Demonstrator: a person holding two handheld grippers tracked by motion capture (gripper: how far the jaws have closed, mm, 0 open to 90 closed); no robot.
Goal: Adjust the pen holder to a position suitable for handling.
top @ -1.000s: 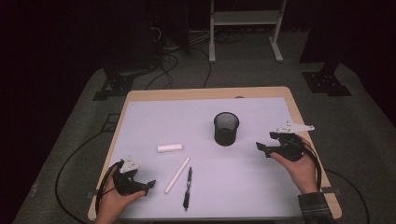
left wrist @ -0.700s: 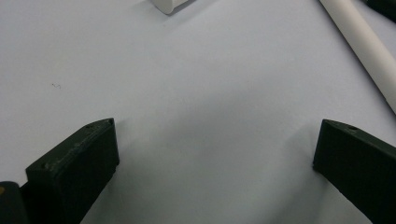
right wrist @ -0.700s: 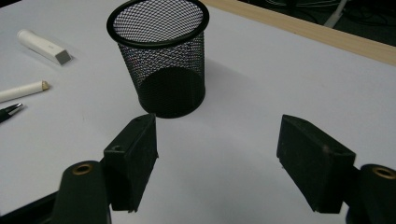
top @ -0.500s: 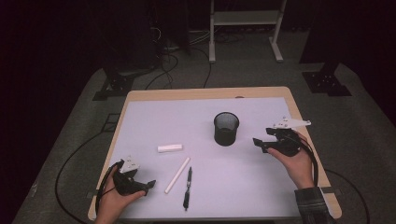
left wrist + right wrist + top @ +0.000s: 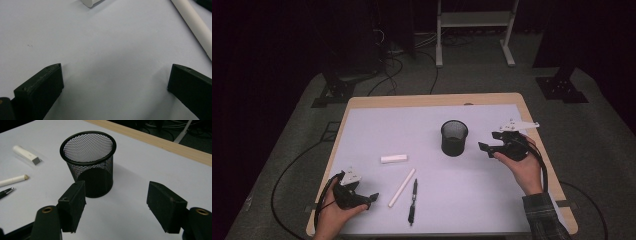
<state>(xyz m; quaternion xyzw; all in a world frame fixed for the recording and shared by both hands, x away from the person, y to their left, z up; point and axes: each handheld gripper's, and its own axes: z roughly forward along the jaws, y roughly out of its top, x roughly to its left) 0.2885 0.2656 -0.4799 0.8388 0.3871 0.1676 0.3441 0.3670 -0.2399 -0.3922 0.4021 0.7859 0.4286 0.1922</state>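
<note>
A: What is the right gripper (image 5: pixel 490 142) doing?

B: A hand is holding it at about three o'clock on the wooden table with the pale sheet (image 5: pixel 362 125). It is pointing at the black wire-mesh cup (image 5: pixel 454 138). Its jaws are standing apart, though they have just been closing a little. Nothing is sitting between them.

A: Where is the cup sitting?

B: It is standing upright near the middle of the table, a bit toward two o'clock. In the right gripper view the cup (image 5: pixel 88 162) is sitting just past the jaws, toward eleven o'clock, not touching them.

A: And the left gripper (image 5: pixel 367 198)?

B: It is resting at about seven o'clock on the table. Its jaws are standing wide apart with only bare sheet between them.

A: What else is lying there?

B: A white stick (image 5: pixel 402 187) and a black pen (image 5: pixel 412 201) are lying side by side near six o'clock. A small white block (image 5: pixel 393 159) is lying toward nine o'clock of the cup, well apart from it.
</note>
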